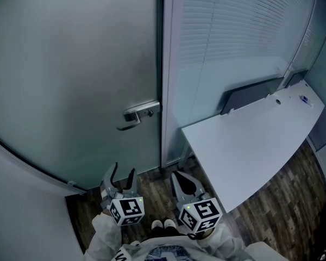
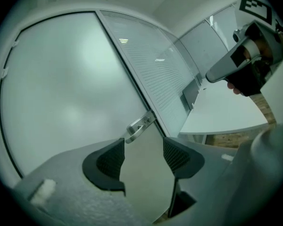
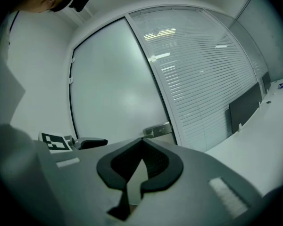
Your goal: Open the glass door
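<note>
A frosted glass door point(image 1: 70, 75) fills the left of the head view, closed against its frame. Its metal lever handle point(image 1: 137, 116) sits at the door's right edge. The same handle point(image 2: 137, 126) shows just beyond my left gripper's jaws, apart from them. My left gripper point(image 1: 124, 174) is open with nothing between its fingers, low in front of the door. My right gripper point(image 1: 186, 182) is shut and empty, beside the left one. The handle point(image 3: 158, 130) also appears above the right gripper's closed tips point(image 3: 142, 142).
A white desk point(image 1: 250, 145) stands to the right, with a dark panel point(image 1: 250, 94) at its back against a glass wall with blinds point(image 1: 233, 31). Wood-pattern floor point(image 1: 293, 194) lies below. A white wall point(image 1: 22, 211) borders the door on the left.
</note>
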`<state>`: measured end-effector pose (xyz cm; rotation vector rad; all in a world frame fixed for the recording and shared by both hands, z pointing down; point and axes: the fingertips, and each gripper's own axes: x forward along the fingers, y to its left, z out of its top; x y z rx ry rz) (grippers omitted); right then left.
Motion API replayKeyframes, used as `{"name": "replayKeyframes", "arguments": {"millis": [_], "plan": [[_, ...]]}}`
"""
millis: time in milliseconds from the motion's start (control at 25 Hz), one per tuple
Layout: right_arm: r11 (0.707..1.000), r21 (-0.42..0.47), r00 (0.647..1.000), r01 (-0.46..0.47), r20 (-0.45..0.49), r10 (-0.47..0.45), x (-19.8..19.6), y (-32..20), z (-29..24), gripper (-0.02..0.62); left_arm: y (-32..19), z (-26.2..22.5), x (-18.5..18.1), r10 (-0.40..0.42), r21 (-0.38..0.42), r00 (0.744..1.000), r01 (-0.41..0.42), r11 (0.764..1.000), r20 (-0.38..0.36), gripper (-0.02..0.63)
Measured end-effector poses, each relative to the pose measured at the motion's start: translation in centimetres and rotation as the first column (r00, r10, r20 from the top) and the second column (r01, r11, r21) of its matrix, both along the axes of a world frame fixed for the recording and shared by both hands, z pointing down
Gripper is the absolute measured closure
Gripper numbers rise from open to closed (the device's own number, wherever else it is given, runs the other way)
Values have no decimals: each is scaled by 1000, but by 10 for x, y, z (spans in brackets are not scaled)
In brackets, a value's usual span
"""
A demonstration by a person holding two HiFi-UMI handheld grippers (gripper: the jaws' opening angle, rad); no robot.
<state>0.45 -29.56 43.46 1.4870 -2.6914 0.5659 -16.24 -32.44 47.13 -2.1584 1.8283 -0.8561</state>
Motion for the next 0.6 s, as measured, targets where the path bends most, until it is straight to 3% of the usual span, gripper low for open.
{"name": "replayKeyframes", "arguments": {"millis": [160, 320, 600], "plan": [[1000, -12, 1000, -17, -10, 17, 2, -3, 6, 592, -26, 6, -7, 27, 14, 985, -30, 999, 168, 342], [999, -19, 999, -36, -26, 35, 8, -5, 6, 592, -55, 13, -10, 58, 28, 930, -73, 997, 364, 342], [996, -39, 996, -80, -42, 78, 23, -3, 11, 592, -100, 23, -8, 93, 11, 872, -112, 994, 481, 344]]}}
